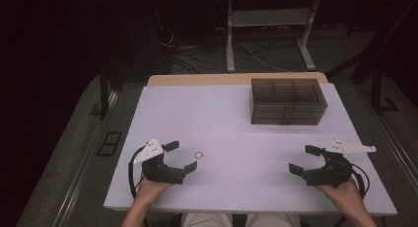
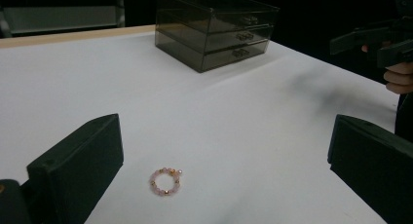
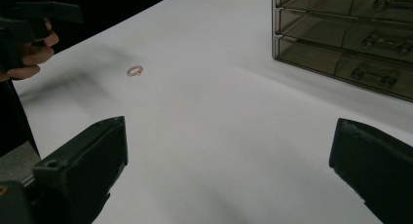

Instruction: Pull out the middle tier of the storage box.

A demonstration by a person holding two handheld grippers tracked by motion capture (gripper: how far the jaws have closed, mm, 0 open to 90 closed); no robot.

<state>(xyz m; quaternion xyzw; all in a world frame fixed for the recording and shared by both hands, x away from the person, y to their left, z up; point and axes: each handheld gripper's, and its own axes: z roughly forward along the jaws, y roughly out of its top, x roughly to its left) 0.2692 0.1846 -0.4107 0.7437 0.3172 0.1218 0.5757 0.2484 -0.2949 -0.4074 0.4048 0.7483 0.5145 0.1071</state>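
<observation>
**Bead ring waits between spread jaws, drawer unit shut**

A white worktop (image 1: 246, 187) stands in a dim room, with cables and a metal stand on the floor beyond it. On the worktop lies a small bead ring (image 2: 165, 181), pink with a few gold beads, flat and alone at the near left. The left hand-held gripper (image 1: 180, 156) sits just beside it, jaws spread wide with nothing held; in the left gripper view the ring lies on the surface between the two jaws, nearer the left one, touching neither.

The work looks to be at its very start: an approach to the ring, no grasp yet. The next move probably calls for lowering the jaws around so thin and low a thing and closing gently.

The right hand-held gripper (image 1: 301, 159) hovers well apart at the near right, equally wide open and empty.

At the far right stands a smoky see-through drawer unit (image 1: 288, 101), three drawers, all shut; I cannot tell any contents.
</observation>
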